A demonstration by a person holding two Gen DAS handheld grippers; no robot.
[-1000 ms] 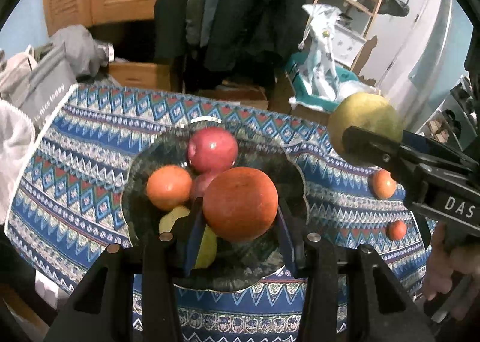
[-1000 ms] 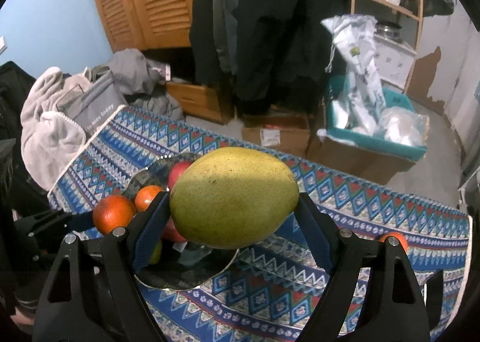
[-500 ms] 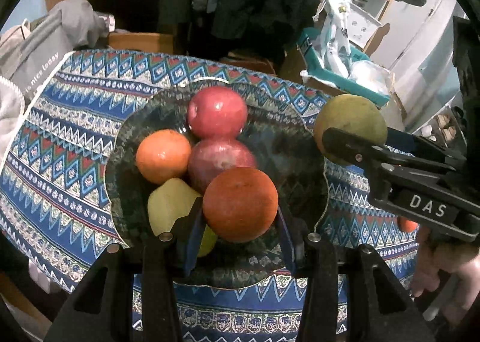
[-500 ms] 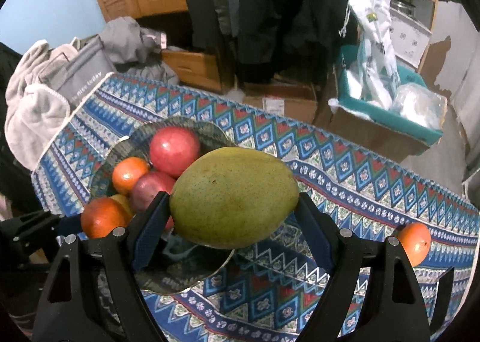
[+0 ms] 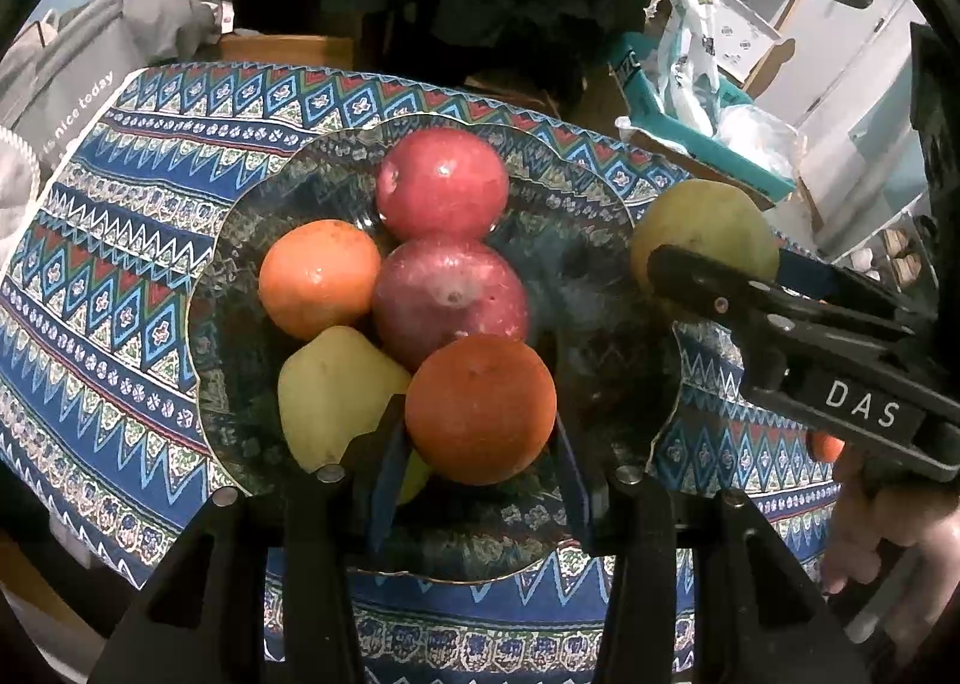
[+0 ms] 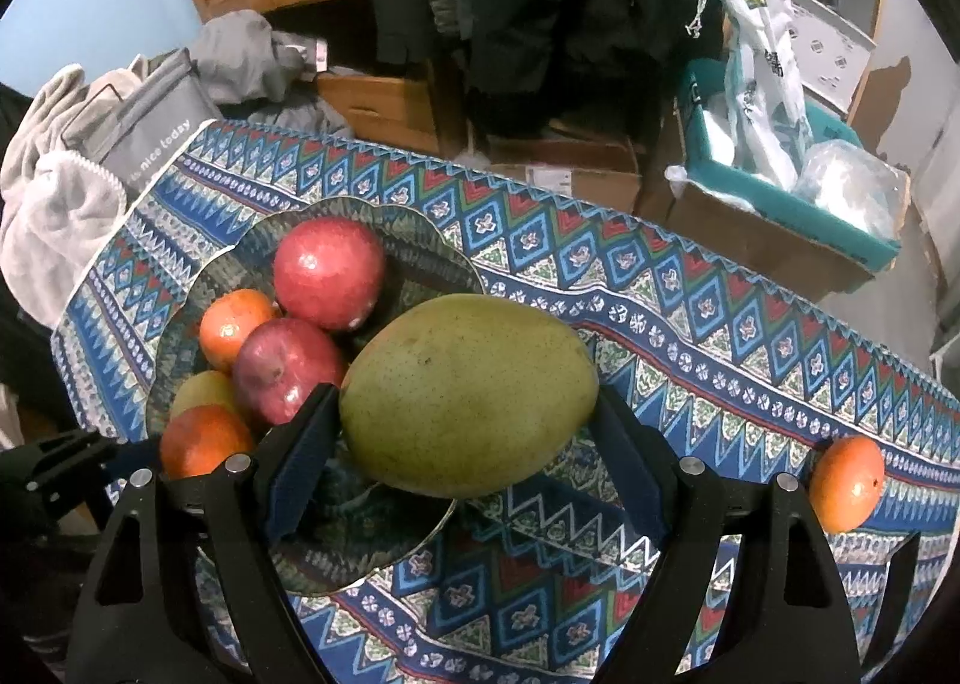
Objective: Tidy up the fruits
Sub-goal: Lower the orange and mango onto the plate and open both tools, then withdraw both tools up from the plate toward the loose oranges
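My left gripper (image 5: 480, 444) is shut on an orange (image 5: 480, 408) and holds it over the near side of a dark glass plate (image 5: 576, 264). The plate holds two red apples (image 5: 444, 183), another orange (image 5: 318, 276) and a yellow-green pear (image 5: 333, 390). My right gripper (image 6: 465, 426) is shut on a large green mango (image 6: 468, 390) above the plate's right rim (image 6: 420, 534). The mango also shows in the left wrist view (image 5: 702, 228). A loose orange (image 6: 846, 483) lies on the patterned tablecloth (image 6: 690, 336) at the right.
Grey bags and towels (image 6: 90, 168) lie beyond the table's left end. Cardboard boxes (image 6: 558, 168) and a teal bin with plastic bags (image 6: 780, 144) stand behind the table. Coats hang at the back.
Both grippers have moved forward and down toward the plate with their fruits. The plate and its fruits look larger and nearer now.
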